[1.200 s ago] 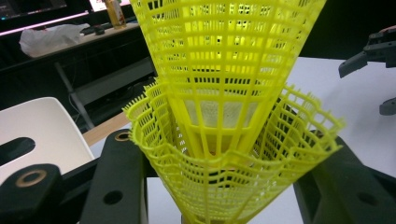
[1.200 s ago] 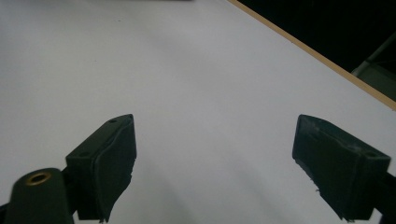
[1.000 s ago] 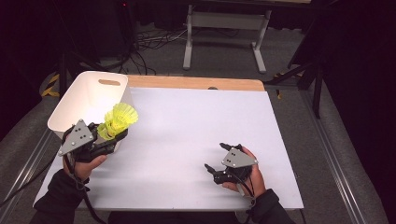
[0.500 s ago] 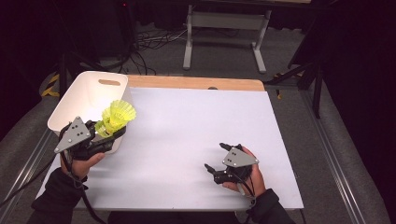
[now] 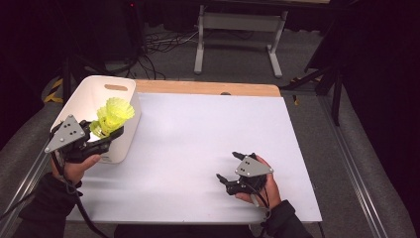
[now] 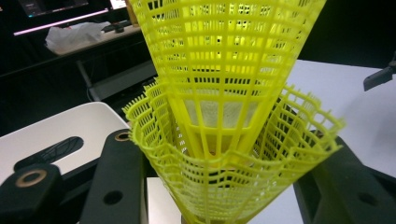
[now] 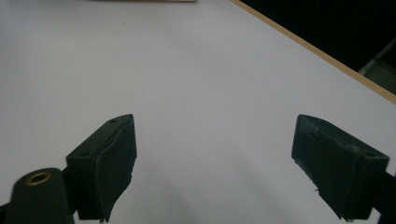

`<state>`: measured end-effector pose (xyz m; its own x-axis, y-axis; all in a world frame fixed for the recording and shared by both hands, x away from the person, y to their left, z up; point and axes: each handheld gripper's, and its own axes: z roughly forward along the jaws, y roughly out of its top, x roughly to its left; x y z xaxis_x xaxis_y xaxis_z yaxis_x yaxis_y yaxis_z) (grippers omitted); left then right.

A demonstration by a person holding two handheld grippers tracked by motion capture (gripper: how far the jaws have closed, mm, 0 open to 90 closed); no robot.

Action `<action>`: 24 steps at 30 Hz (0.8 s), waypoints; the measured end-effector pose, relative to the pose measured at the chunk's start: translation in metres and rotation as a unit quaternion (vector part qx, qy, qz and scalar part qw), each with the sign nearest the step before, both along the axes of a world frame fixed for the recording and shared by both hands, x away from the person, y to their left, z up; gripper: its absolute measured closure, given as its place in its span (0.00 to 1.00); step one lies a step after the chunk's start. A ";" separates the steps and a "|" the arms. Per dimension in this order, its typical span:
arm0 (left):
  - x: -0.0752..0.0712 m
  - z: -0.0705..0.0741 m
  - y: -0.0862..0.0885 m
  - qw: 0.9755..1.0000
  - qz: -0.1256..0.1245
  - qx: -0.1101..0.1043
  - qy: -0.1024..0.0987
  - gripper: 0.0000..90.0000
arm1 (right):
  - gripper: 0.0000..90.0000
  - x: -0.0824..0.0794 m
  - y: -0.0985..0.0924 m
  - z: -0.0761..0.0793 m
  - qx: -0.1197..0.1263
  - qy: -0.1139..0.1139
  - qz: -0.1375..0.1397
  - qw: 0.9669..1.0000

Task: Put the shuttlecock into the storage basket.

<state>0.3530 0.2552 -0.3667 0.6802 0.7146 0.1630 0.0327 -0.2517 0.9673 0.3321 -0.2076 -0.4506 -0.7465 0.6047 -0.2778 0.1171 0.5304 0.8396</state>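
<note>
Two yellow mesh shuttlecocks, one nested in the other, stick up from my left gripper, which is shut on their lower part. They hang over the near right rim of a white bin at the table's left. In the left gripper view the nested shuttlecocks stand between the black jaws of the left gripper, with the bin behind them on the left. My right gripper rests on the white table top near the front, open. The right gripper has nothing between its fingers.
A wooden strip runs along the table's far edge. Beyond it, on the dark floor, stand a grey metal stand and cables. A metal rail runs beside the table's right side.
My left gripper has risen and shifted left toward the bin, carrying the shuttlecocks from beside its wall to over its rim. The right gripper has not moved.
</note>
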 end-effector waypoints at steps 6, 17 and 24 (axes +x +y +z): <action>0.007 0.007 0.006 1.000 0.012 0.007 0.005 0.59 | 0.16 0.001 0.000 0.000 0.001 0.001 0.000 1.000; 0.031 0.016 0.013 0.999 0.029 0.015 0.025 0.58 | 0.16 0.002 0.001 -0.001 -0.005 0.004 0.000 1.000; 0.053 0.020 0.019 0.999 0.036 0.007 0.039 0.59 | 0.16 0.002 0.002 -0.003 -0.008 0.008 0.001 1.000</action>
<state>0.4056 0.2741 -0.3466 0.6383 0.7599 0.1229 0.1256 -0.2603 0.9573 0.3339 -0.2061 -0.4536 -0.7517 0.5990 -0.2760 0.1298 0.5447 0.8286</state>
